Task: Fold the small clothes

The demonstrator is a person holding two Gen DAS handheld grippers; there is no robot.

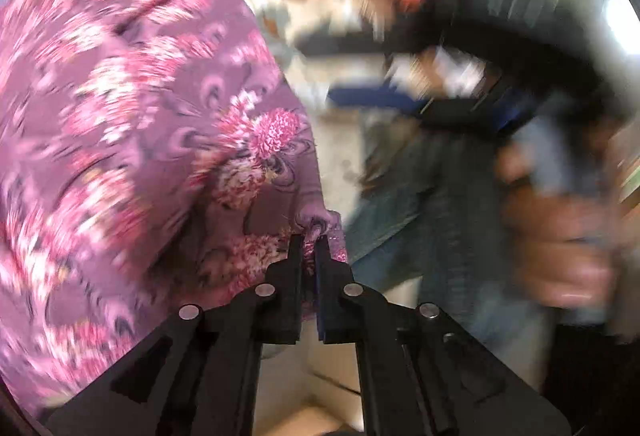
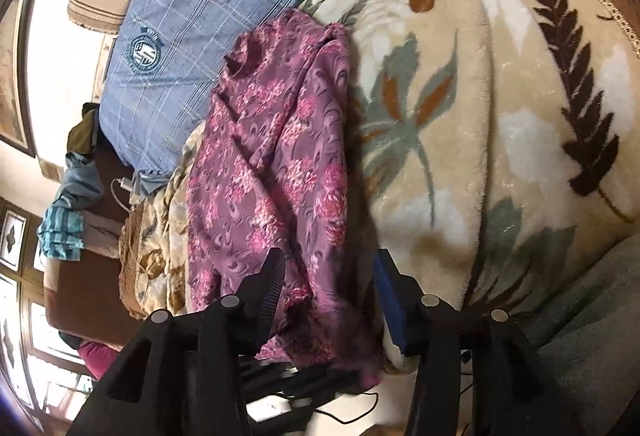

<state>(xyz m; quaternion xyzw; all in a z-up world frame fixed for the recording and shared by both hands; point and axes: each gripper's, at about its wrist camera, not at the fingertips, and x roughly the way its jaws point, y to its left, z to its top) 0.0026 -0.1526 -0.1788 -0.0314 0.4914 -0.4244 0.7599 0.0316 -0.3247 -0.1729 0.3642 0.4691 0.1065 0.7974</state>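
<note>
Left wrist: claw (image 1: 310,242) pinching floral garment (image 1: 140,124)

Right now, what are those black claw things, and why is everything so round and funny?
They are grabbing tools; a person holds one in each hand. Each carries a camera with a round lens that bends the picture. One picture looks along the left gripper: its jaws are shut, pinching a purple flowery garment. That picture is blurry. The other looks along the right gripper: its jaws are open and hold nothing, with the garment below them. It lies on a leafy blanket, beside a blue checked cloth.
</note>
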